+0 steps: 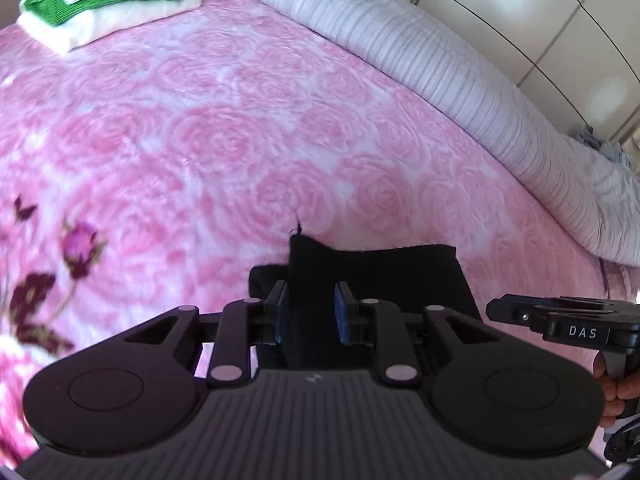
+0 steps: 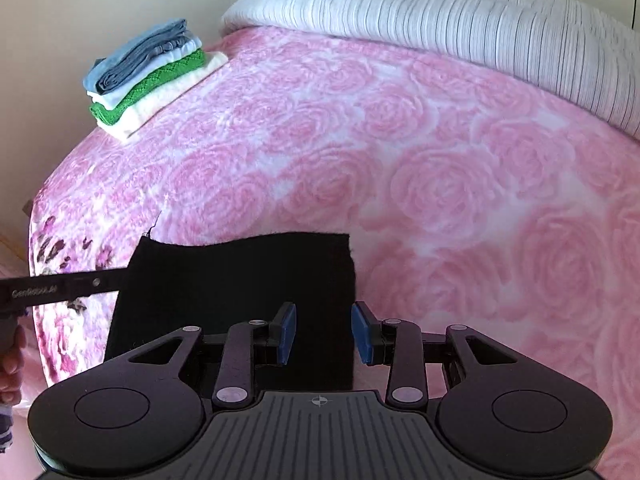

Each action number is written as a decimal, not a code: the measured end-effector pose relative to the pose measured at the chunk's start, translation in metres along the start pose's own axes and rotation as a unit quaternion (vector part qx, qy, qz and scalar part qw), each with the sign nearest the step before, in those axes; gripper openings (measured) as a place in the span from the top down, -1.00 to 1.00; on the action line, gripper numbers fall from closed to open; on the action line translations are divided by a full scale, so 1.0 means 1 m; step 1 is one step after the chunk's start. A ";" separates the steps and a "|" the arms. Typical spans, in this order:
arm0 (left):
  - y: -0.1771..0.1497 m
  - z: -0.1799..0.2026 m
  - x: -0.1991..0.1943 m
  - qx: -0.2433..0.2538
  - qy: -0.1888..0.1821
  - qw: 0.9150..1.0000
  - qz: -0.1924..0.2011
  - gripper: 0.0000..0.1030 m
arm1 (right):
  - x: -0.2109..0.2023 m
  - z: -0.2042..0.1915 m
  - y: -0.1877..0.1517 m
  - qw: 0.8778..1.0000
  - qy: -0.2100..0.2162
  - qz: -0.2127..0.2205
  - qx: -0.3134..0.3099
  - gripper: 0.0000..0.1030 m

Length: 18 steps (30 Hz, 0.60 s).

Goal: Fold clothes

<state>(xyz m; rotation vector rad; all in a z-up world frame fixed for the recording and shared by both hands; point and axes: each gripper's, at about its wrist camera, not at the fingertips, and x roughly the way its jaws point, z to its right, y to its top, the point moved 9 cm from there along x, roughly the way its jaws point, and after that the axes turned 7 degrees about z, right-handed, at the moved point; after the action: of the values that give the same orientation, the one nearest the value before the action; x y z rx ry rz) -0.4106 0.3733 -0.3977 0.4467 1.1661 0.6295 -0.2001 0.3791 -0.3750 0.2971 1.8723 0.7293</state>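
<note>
Left wrist view: a black, fuzzy, roughly rectangular cloth [image 1: 372, 276] lies near the front of the pink rose-patterned fleece blanket [image 1: 224, 128] covering the bed; one raised fold of it stands between the blue pads of the left gripper [image 1: 310, 316]; the gap there is narrow, but whether the pads press the fabric or merely flank it cannot be told; a loose thread sticks up from the cloth's top-left corner.

Right wrist view: same black cloth [image 2: 240, 280], its right edge running down between the fingers of the right gripper [image 2: 324, 334]; jaws stand partly apart with a clear gap on either side of the fabric edge, so no pinch is seen; the left tool's black bar enters from the left margin and meets the cloth's left side; part of a hand shows at the lower left edge.

Surroundings: a stack of folded garments [image 2: 148, 76] (blue on top, then white, green knit, cream) sits at the far-left corner of the blanket, well apart from the cloth; a white ribbed, striped bolster or duvet roll [image 2: 460, 28] runs along the far edge of the bed; pale glossy wardrobe doors [image 1: 532, 20] stand behind it.
</note>
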 end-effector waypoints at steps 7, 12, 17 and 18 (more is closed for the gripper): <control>0.002 -0.004 -0.010 -0.003 -0.009 1.000 0.019 0.94 | 0.017 -0.001 0.002 1.000 0.016 -0.005 0.021 0.31; 0.007 -0.006 -0.032 -0.008 -0.009 0.998 0.058 0.95 | 0.029 -0.005 0.008 1.000 0.018 -0.005 0.013 0.31; -0.014 -0.031 -0.007 -0.028 0.027 0.999 0.033 0.94 | 0.048 -0.012 0.005 1.000 0.012 -0.020 -0.009 0.31; -0.013 -0.031 -0.007 -0.029 0.026 0.999 0.037 0.94 | 0.049 -0.013 0.005 1.000 0.008 -0.021 -0.018 0.31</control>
<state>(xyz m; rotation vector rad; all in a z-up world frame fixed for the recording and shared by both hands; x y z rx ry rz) -0.4389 0.3589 -0.4112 0.4283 1.1825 0.7420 -0.2330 0.4041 -0.4053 0.2291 1.8740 0.7378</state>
